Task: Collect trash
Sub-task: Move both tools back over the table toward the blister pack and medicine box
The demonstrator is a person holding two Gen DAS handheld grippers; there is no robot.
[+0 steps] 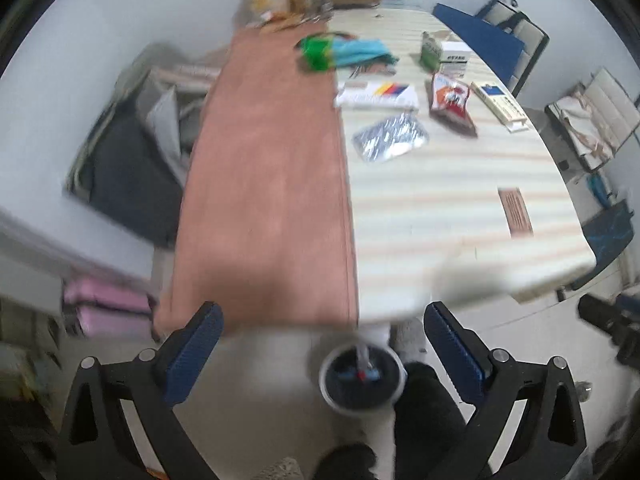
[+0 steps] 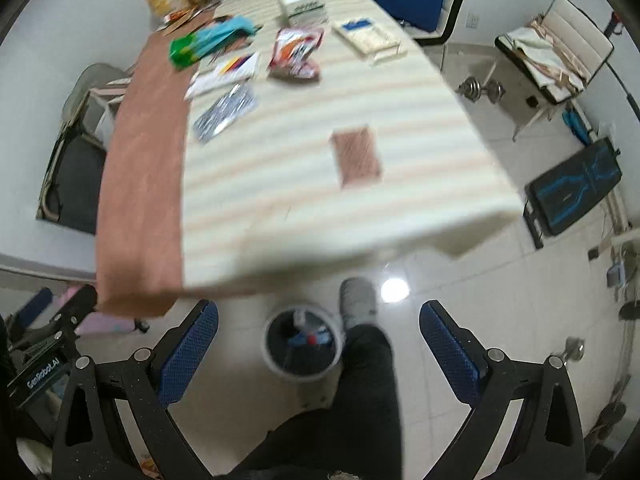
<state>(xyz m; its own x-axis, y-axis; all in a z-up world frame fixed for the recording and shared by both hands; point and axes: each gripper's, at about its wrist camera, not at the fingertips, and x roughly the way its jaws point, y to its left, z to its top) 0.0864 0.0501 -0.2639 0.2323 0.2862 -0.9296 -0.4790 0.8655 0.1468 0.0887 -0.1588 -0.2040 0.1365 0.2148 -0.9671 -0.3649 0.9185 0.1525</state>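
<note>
My left gripper (image 1: 322,320) is open and empty, held above the floor at the table's near end. My right gripper (image 2: 318,318) is open and empty in the same area. A white-rimmed trash bin (image 1: 362,382) stands on the floor under the table edge, with a few items inside; it also shows in the right wrist view (image 2: 303,342). On the table lie a silver foil wrapper (image 1: 390,139) (image 2: 226,112), a red snack bag (image 1: 450,104) (image 2: 296,54), a green and blue wrapper (image 1: 344,53) (image 2: 208,42) and a brown flat packet (image 1: 516,212) (image 2: 356,156).
The striped table (image 1: 440,208) has a brown runner (image 1: 264,184) along its left. White boxes (image 1: 454,58) and a flat carton (image 1: 502,106) lie further back. The person's leg and socked foot (image 2: 358,300) stand beside the bin. Chairs (image 2: 556,46) and dumbbells (image 2: 480,90) are to the right.
</note>
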